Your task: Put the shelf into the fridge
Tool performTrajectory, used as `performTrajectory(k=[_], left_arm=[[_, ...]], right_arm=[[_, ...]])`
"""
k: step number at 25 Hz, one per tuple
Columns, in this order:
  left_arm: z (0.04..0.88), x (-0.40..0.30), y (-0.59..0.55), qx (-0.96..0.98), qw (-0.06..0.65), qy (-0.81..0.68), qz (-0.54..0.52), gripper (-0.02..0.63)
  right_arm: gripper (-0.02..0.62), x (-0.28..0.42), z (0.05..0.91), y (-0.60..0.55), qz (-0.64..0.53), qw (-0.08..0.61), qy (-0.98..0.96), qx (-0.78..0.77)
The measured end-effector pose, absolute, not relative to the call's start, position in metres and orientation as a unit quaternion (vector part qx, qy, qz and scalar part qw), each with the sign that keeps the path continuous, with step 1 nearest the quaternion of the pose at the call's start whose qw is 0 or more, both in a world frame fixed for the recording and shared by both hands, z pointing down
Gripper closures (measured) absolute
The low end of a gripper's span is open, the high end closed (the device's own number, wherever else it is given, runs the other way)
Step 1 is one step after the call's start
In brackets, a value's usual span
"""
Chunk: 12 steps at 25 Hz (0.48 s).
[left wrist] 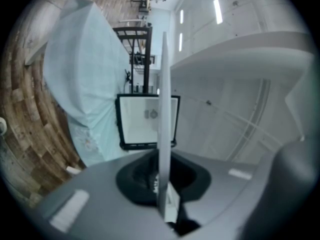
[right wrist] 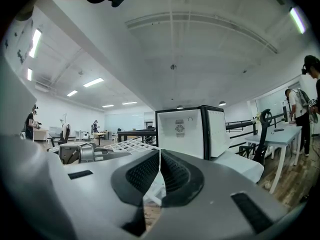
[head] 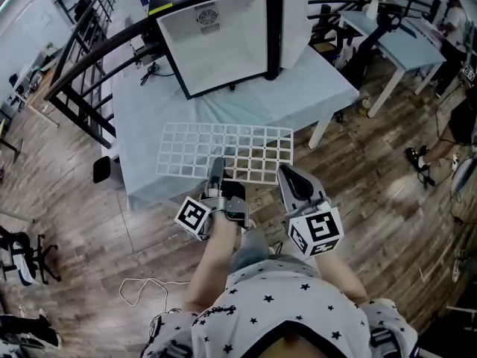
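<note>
A white wire grid shelf (head: 227, 151) hangs level over the table's front edge. My left gripper (head: 216, 171) is shut on its near edge. In the left gripper view the shelf (left wrist: 164, 109) runs edge-on as a white strip between the jaws of the left gripper (left wrist: 162, 184). My right gripper (head: 287, 174) is shut with nothing in it, at the shelf's near right corner. The small fridge (head: 216, 39) stands open on the table, its inside white and bare, its door (head: 294, 17) swung right. In the right gripper view the fridge (right wrist: 185, 129) is ahead of the right gripper (right wrist: 160, 159), and the shelf (right wrist: 132, 145) is to the left.
The table (head: 149, 118) wears a pale blue cloth. A black railing (head: 82, 58) runs behind it on the left. Another table (head: 417, 43) and a person (head: 455, 21) are at the right. A white cable (head: 141, 289) lies on the wooden floor.
</note>
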<state>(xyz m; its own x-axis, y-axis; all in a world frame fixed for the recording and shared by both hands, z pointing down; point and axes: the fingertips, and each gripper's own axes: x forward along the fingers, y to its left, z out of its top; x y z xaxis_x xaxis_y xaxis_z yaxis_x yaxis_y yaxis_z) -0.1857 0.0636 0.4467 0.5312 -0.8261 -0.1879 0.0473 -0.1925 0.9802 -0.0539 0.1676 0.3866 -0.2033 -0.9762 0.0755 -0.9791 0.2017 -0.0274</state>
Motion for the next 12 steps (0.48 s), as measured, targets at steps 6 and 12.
performTrajectory(k=[6,12], left_arm=[[0.448,-0.177,0.039,0.667,0.564,-0.293,-0.388,0.577],[0.454,-0.155,-0.004,0.662,0.566,-0.29,-0.396,0.577]], right_arm=[[0.574,-0.044,0.392,0.149,0.038,0.021,-0.772,0.634],[0.574,-0.018,0.397,0.117,0.03,0.031,-0.767,0.641]])
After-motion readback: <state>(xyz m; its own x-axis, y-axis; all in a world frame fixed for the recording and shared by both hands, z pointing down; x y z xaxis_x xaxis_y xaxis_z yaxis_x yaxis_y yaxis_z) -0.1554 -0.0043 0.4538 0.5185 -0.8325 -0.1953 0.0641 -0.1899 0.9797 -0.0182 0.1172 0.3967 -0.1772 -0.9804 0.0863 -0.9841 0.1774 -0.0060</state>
